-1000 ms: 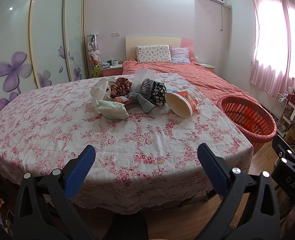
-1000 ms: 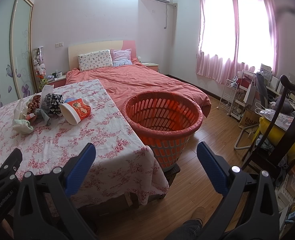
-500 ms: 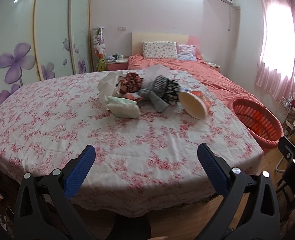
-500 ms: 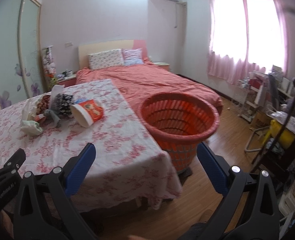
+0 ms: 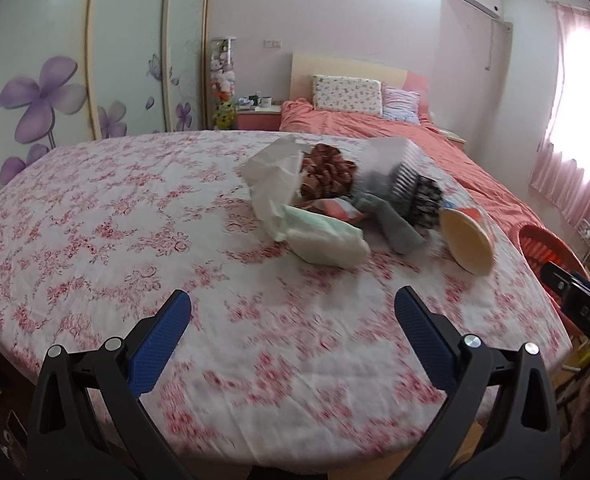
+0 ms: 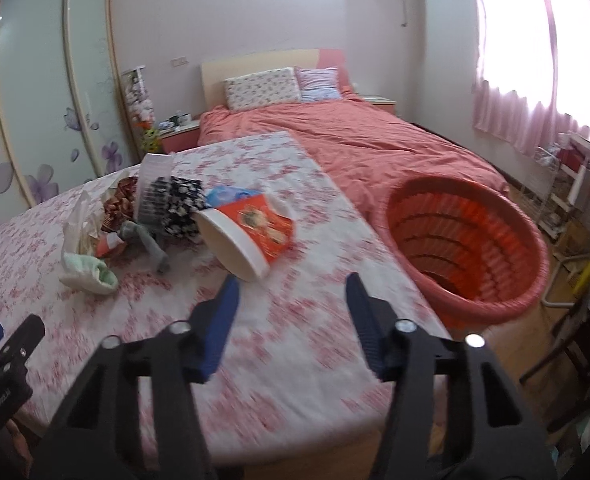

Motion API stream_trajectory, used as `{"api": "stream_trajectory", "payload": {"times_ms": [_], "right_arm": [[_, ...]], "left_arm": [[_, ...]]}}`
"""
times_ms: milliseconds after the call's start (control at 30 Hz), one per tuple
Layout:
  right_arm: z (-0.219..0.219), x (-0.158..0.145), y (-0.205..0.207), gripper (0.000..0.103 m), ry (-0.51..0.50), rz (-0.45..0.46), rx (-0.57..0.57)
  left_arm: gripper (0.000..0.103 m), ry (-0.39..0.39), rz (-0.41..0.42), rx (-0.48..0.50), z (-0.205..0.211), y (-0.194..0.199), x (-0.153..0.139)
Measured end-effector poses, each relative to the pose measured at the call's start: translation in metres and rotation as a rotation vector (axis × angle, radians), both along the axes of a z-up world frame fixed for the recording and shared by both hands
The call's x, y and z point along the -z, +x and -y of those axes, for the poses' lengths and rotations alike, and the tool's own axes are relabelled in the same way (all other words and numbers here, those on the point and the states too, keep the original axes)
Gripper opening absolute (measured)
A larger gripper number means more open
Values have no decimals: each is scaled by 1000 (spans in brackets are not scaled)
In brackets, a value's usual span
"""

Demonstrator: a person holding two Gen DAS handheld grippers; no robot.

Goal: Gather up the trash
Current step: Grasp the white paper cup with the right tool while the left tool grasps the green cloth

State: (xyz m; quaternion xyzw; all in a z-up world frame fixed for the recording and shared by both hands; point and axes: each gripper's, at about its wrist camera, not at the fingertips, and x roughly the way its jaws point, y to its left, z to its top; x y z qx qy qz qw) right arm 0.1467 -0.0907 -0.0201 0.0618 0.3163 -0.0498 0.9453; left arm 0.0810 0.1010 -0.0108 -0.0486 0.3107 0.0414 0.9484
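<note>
A heap of trash lies on the floral-clothed table (image 5: pixel 135 240): a white plastic bag (image 5: pixel 273 176), a pale green wad (image 5: pixel 327 240), a grey sock (image 5: pixel 395 224), a black patterned cloth (image 5: pixel 425 200) and a tipped paper noodle bowl (image 5: pixel 465 246). The bowl (image 6: pixel 247 236) lies just beyond my right gripper (image 6: pixel 291 292), which is open and empty. My left gripper (image 5: pixel 291 312) is open and empty over the table's near part, short of the wad. An orange basket (image 6: pixel 467 240) stands at the table's right.
A pink bed (image 6: pixel 375 144) lies behind the table. Sliding wardrobe doors (image 5: pixel 75 80) line the left wall. A wire rack (image 6: pixel 563 184) and a chair (image 6: pixel 575 340) with clutter stand at the right, on the wooden floor.
Both grippers have moved forward over the table toward the trash heap. The right gripper's jaws have narrowed a little and swung left toward the bowl. Nothing was taken hold of.
</note>
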Motion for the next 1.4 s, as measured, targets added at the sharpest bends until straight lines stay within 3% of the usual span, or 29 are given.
{"api": "stream_trajectory", "payload": {"times_ms": [67,333,633,967,1067,1300,1400], "right_arm": [[-8,3,14,39,8,-7,-40],[-29,25,56,34,-43,-65,-69],[-9,30,67,4,-64,-59,-5],[9,31,59,4,-38,-49,-4],[9,31,57,4,-36,-48,-6],[12,28,49,4,-24,-42,-4],[14,23,43,4,-18,-28,-2]], "left_arm": [[100,-26,-12,-8,-9,9,2],[100,-48,-36,11,-24,33,8],[100,-78,-77,48,-22,57,17],[99,-101,-109,68,-12,83,20],[83,-92,-135,78,-5,90,22],[27,-137,-172,115,0,93,30],[19,-167,-162,125,-6,88,26]]}}
